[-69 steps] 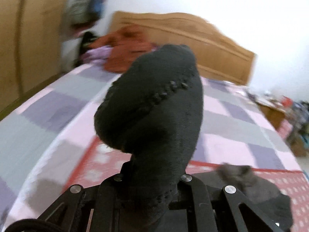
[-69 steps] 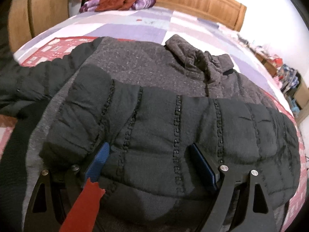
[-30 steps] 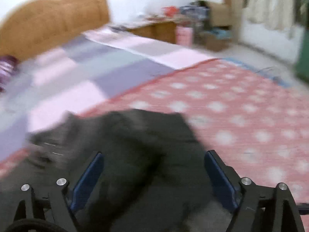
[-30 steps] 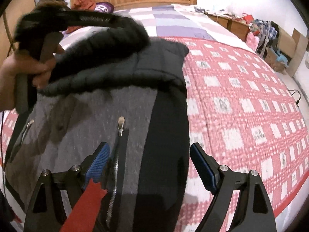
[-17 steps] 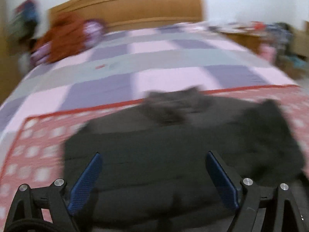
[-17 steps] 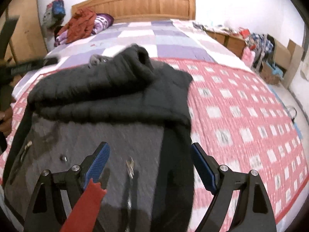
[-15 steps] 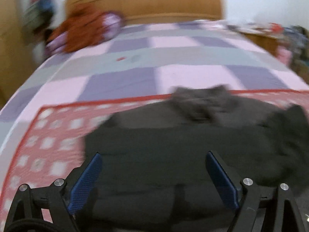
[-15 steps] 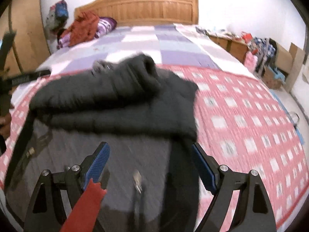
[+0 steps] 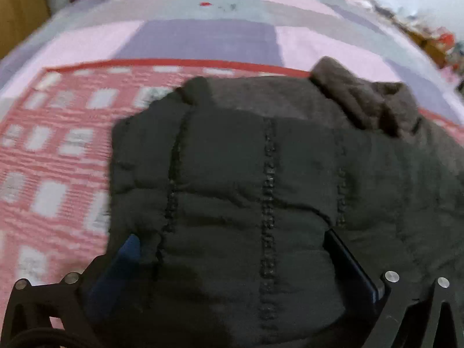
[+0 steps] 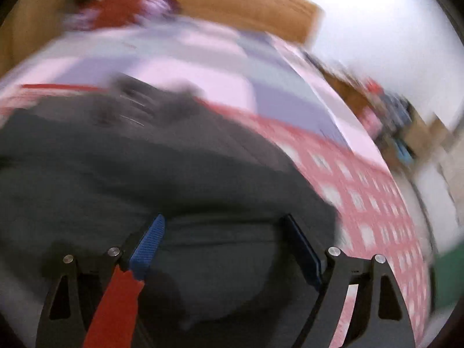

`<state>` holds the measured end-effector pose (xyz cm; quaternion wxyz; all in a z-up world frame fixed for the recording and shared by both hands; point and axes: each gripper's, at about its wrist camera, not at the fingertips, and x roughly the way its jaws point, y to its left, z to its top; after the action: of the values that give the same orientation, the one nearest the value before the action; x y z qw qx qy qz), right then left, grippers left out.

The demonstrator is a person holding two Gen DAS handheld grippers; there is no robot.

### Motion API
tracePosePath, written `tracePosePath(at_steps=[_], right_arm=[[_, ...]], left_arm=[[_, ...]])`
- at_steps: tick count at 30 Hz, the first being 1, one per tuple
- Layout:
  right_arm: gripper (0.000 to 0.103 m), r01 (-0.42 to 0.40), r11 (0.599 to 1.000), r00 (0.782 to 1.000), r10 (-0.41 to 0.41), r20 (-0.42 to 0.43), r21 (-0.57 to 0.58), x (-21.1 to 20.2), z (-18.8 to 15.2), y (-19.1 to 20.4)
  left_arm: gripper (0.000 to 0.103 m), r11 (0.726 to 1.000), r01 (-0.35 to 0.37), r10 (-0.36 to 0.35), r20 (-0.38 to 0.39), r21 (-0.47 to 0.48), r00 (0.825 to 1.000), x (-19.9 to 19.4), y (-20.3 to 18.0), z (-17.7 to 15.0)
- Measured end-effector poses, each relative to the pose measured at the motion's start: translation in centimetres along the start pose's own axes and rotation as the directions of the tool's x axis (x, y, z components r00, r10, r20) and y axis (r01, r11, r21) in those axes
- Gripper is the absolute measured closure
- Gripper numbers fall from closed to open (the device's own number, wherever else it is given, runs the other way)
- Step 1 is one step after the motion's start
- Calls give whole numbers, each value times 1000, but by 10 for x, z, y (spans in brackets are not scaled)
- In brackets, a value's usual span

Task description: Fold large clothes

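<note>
A black quilted jacket (image 9: 261,174) with a grey fleece collar (image 9: 362,98) lies on the bed, its sleeve folded across the body. My left gripper (image 9: 230,236) is pushed low onto its near part. The jaws are opening wide, and puffy quilted fabric bulges between them and partly covers the left pad. In the blurred right wrist view, my right gripper (image 10: 223,217) hovers over the jacket (image 10: 174,174) near its right edge. Its jaws are opening too, with dark fabric below and between them and no grip visible.
The jacket rests on a red-and-white checked blanket (image 9: 52,159) over a pink and purple checked sheet (image 9: 203,37). A wooden headboard (image 10: 232,8) and a pile of red clothes (image 10: 116,8) are at the far end. Cluttered furniture (image 10: 391,110) stands right of the bed.
The left gripper let go of the sleeve, swung round toward the headboard and sank onto the jacket. The right gripper moved forward and closer to the jacket's right side.
</note>
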<state>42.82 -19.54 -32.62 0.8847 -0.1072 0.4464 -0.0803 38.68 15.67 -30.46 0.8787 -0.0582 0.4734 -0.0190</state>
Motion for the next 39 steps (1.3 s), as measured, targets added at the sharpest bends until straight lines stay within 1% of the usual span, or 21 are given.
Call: tracePosePath(at_steps=[1,2,4,5,9,12,14,16,18,20,22,24,26,27,28,29,30,32,34,36,39], right_arm=[[11,-127,984,990,134,-47,126,16,-8,-27],[11,-166,972,983,177,-52,164,21,-13,-36],[10,-95,995,995,95,-5,14,13,-12,-20],[10,-77,997,997,77,3,-12,12,-12,-14],[8,-135,989,991,135,5,65,18,-13,-25],[8,-148,988,989,147,32,30,4,-10,-28],[8,-129,991,987,127,102,17,-25,-12,-28],[8,-117,993,972,112,208,10,-56,-11,-23],[8,-141,990,949,137,285,-5,-79,-7,-10],[8,-195,980,929,199,313,-43,-91,4,20],[8,-260,959,914,282,292,-110,-91,15,58],[8,-284,940,918,323,230,-187,-78,22,95],[8,-260,935,949,294,113,-241,-46,22,117],[8,-207,947,971,230,70,-244,-28,18,114],[8,-189,959,977,205,53,-210,-13,14,97],[9,-206,966,974,218,68,-158,-6,13,78],[18,-154,980,982,166,90,-124,-2,13,61],[22,-52,993,989,66,134,-105,3,13,35],[21,-92,990,990,103,101,-103,17,15,24],[21,-87,989,991,98,87,-121,27,19,31],[21,-99,988,991,108,77,-120,38,24,35]], left_arm=[[0,1000,1,-1,-1,20,1000,2,-3,-1],[0,999,-14,14,3,53,1000,4,-8,-1],[0,997,-21,21,9,67,1000,4,-10,-1],[0,999,-6,6,0,51,1000,3,-7,1],[0,998,32,-32,-9,53,999,-8,-2,6],[0,995,52,-57,67,80,996,-39,1,11],[0,992,68,-81,128,105,988,-57,2,13],[0,990,57,-80,177,129,981,-66,0,16],[0,988,55,-80,176,143,981,-61,-5,21],[0,987,53,-74,138,149,988,-45,-14,25],[0,989,25,-35,70,144,997,-23,-19,26],[0,991,-20,24,-27,129,999,9,-13,21],[0,996,27,-23,-46,79,999,21,3,16],[0,997,62,-59,-44,56,997,22,8,15],[0,996,65,-63,-37,61,997,22,8,15],[0,994,58,-56,-23,96,998,21,3,15],[0,990,44,-44,-3,131,999,20,-3,14],[0,989,39,-40,9,139,999,25,-7,13],[0,993,36,-37,7,108,999,33,-6,14],[0,995,32,-35,26,99,999,38,-4,12],[0,990,28,-35,48,138,998,38,-5,8]])
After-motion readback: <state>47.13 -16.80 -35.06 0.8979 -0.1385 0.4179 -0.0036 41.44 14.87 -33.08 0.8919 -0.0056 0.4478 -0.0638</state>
